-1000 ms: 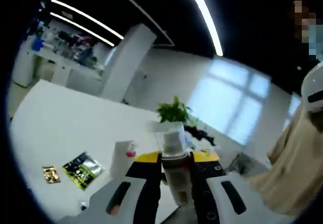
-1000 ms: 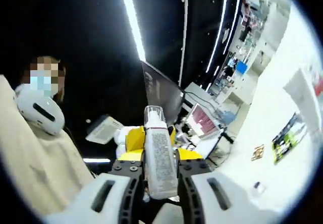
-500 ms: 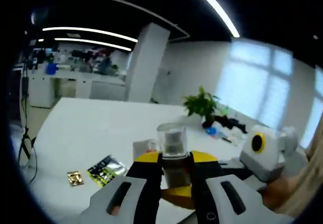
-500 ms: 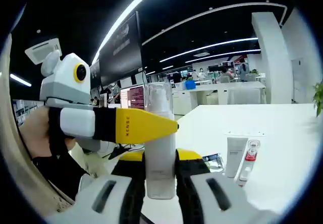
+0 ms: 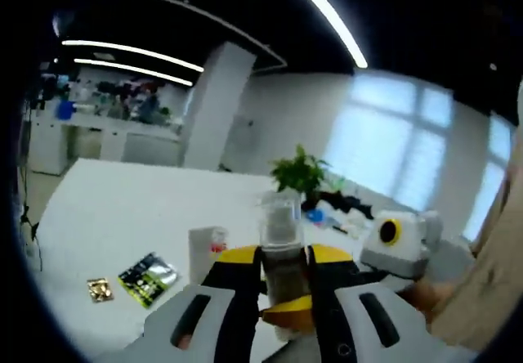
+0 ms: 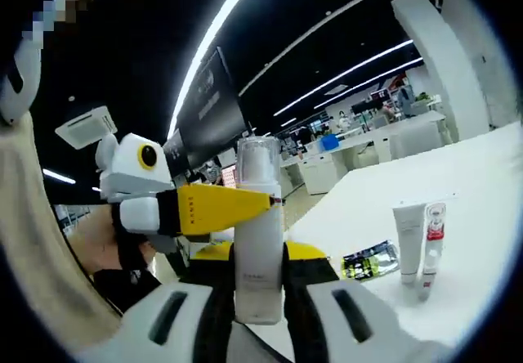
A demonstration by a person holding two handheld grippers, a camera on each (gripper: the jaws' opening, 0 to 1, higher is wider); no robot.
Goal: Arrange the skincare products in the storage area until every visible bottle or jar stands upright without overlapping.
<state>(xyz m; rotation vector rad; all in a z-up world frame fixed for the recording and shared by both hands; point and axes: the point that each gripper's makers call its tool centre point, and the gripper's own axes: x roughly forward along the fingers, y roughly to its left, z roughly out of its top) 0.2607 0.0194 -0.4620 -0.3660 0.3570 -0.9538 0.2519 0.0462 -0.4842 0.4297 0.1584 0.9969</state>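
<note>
Above the white table (image 6: 490,208), a white bottle (image 6: 258,240) is held by the right gripper (image 6: 258,285) & a brown bottle (image 5: 283,253) by the left gripper (image 5: 283,285). Two tubes (image 6: 418,240) are stood upright on table.

We get strong fisheye bending in both views; long ceiling light strips (image 5: 327,15) glare white against a dark ceiling, with daylight washing out the windows (image 5: 392,150) below them. The left gripper view is soft with motion blur; the right gripper view is sharper, the white table (image 6: 482,183) under the strips bright, shadows faint.
</note>
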